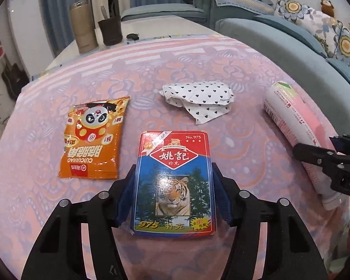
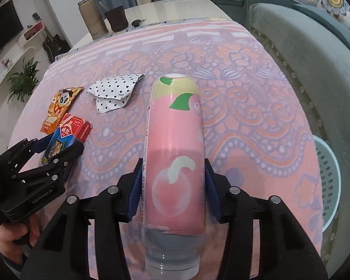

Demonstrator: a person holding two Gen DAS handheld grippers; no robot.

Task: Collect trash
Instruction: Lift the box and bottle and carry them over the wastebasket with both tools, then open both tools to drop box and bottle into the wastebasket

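My left gripper (image 1: 174, 170) is shut on a red and blue playing-card box (image 1: 175, 144) with a tiger picture; its blue pads press both long sides. The box lies flat on the pink patterned tablecloth (image 1: 151, 74). In the right wrist view the same left gripper (image 2: 63, 144) and card box (image 2: 74, 128) sit at the left. My right gripper (image 2: 173, 163) is shut on a pink peach-drink bottle (image 2: 175, 128) lying on its side, cap end toward the camera. An orange panda snack bag (image 1: 93, 137) and a crumpled heart-print wrapper (image 1: 198, 98) lie loose further back.
A light blue perforated basket (image 2: 329, 182) stands off the table's right edge, by the grey-green sofa (image 2: 303, 46). A tan thermos (image 1: 82, 28) and a dark cup (image 1: 109, 31) stand at the far end. A hand (image 2: 7, 240) holds the left gripper's handle.
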